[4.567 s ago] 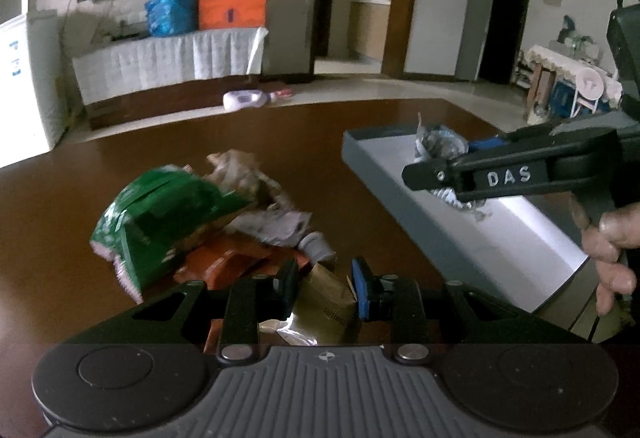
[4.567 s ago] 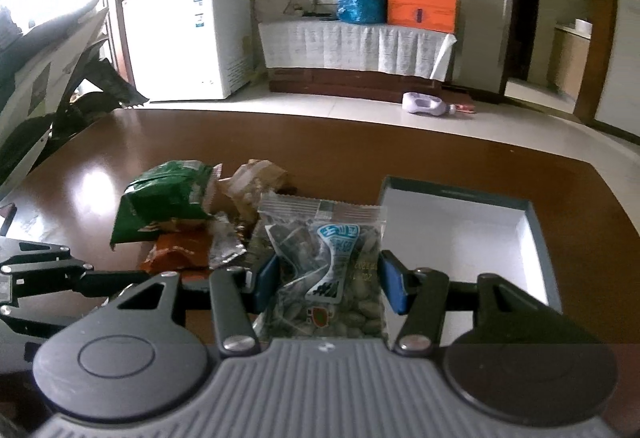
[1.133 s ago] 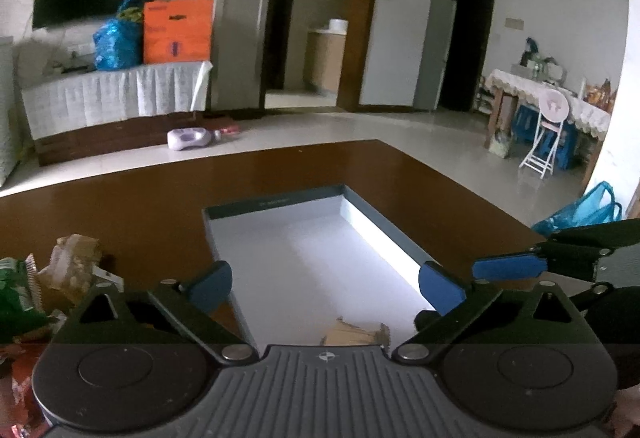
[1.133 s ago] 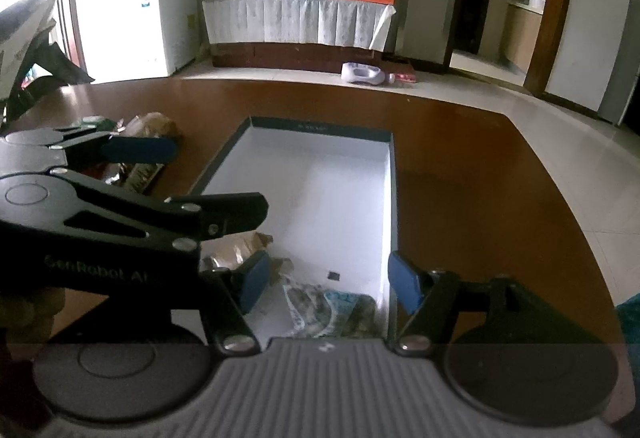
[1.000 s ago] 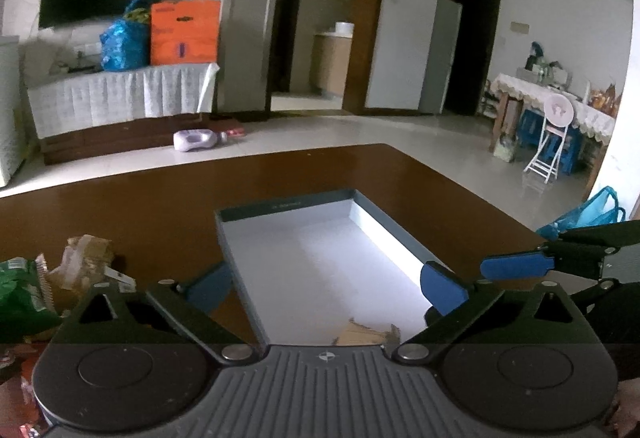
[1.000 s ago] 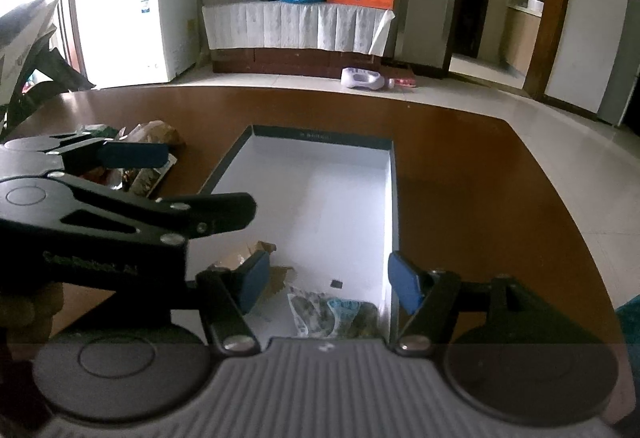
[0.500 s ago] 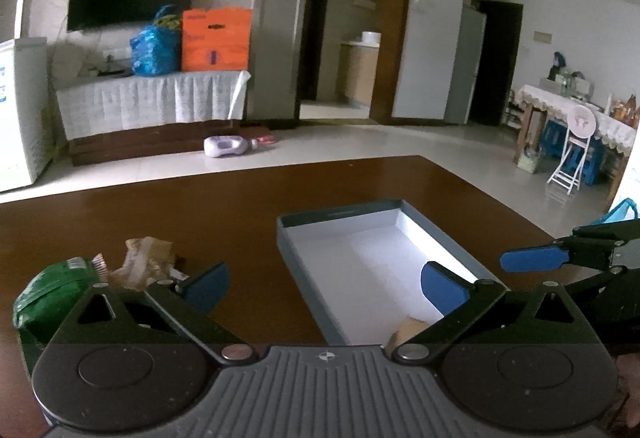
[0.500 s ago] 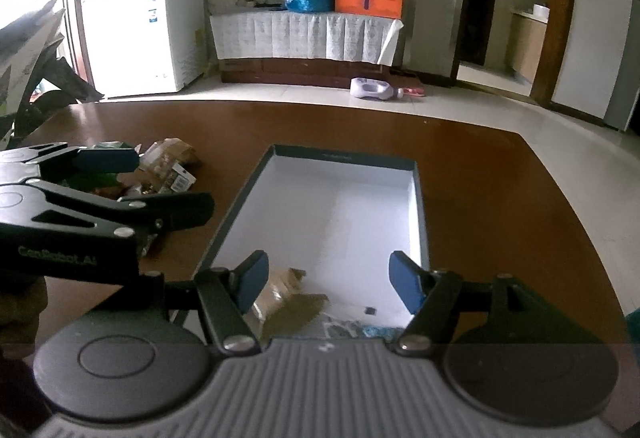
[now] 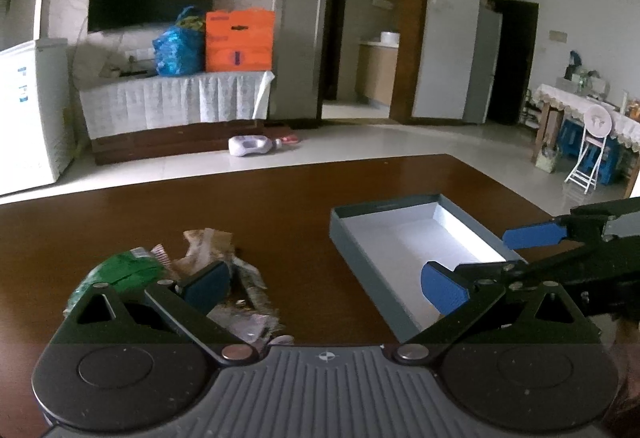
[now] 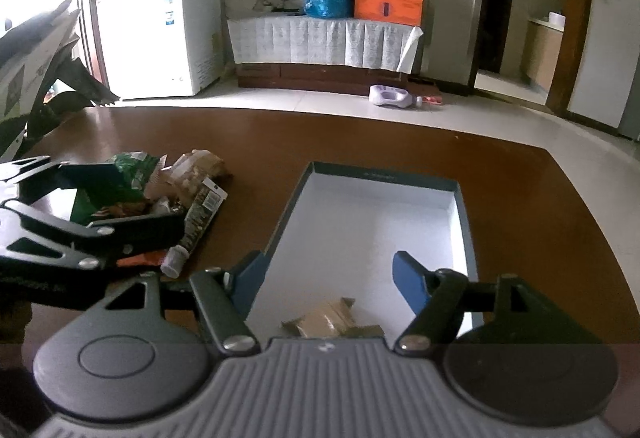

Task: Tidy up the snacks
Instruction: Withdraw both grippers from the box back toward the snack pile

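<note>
1. Jaws on both tools stand released and empty: my left gripper (image 9: 326,284) is spread wide over the near edge of the snack pile, and my right gripper (image 10: 326,280) has just been opening further, with nothing between its blue pads.

2. Snacks lie in 2 places. The brown packet (image 10: 326,318) rests inside the grey box (image 10: 466,222) at its near end, under my right gripper. The rest sit in a heap on the brown table (image 9: 280,206), left of the box and apart from it.

3. That heap holds a green bag (image 9: 120,270), a crumpled tan wrapper (image 9: 208,242) at its far side, a dark barcoded pack (image 10: 204,212) on its right edge, and an orange packet (image 10: 140,260) partly hidden under my left tool.

4. For the next pick I would take the left gripper to whichever packet lies loosest on top; the green bag looks the easiest to me.

5. I would close on a crimped seam or a flat edge, not on the puffed middle, since foil likely slips and crushes.

6. I would lift straight up first, so neighbours do not drag along.

7. I would keep my right gripper off to the right side while the left one crosses, as the 2 tools sit close beside each other.

8. I would drop each packet toward the far, bare end of the box.
</note>
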The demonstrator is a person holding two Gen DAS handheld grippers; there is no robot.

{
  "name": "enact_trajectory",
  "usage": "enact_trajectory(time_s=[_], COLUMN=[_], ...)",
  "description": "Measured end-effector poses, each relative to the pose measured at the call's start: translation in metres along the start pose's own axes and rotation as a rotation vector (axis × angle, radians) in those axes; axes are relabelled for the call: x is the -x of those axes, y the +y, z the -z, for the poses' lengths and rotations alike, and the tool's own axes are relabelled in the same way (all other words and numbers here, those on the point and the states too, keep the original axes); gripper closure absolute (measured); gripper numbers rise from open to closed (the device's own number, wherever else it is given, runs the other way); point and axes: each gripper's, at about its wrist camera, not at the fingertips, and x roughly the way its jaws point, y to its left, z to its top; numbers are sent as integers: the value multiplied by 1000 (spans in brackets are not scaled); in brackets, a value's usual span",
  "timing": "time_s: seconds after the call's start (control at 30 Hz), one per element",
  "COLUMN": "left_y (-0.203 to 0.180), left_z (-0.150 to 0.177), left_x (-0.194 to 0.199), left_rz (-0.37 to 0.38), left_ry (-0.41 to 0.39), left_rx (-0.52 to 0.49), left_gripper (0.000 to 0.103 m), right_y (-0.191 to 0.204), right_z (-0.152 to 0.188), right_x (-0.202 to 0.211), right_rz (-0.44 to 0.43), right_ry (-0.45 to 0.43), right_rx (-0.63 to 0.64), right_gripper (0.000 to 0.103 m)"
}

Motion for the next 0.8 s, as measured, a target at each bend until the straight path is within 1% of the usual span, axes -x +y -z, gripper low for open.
enact_trajectory(time_s=[0.47, 0.63, 0.8], left_y=[40, 54, 63], left_z=[6, 7, 11], left_x=[21, 25, 29], left_rz=[-67, -104, -141], left_ry=[3, 12, 22], left_rx=[45, 59, 52], left_gripper=[0, 0, 0], right_y=[29, 41, 54], right_z=[-13, -19, -24], right_x=[-15, -20, -25], right_rz=[-38, -63, -86], right_ry=[-5, -9, -11], right_rx=[31, 45, 58], right_gripper=[30, 30, 29])
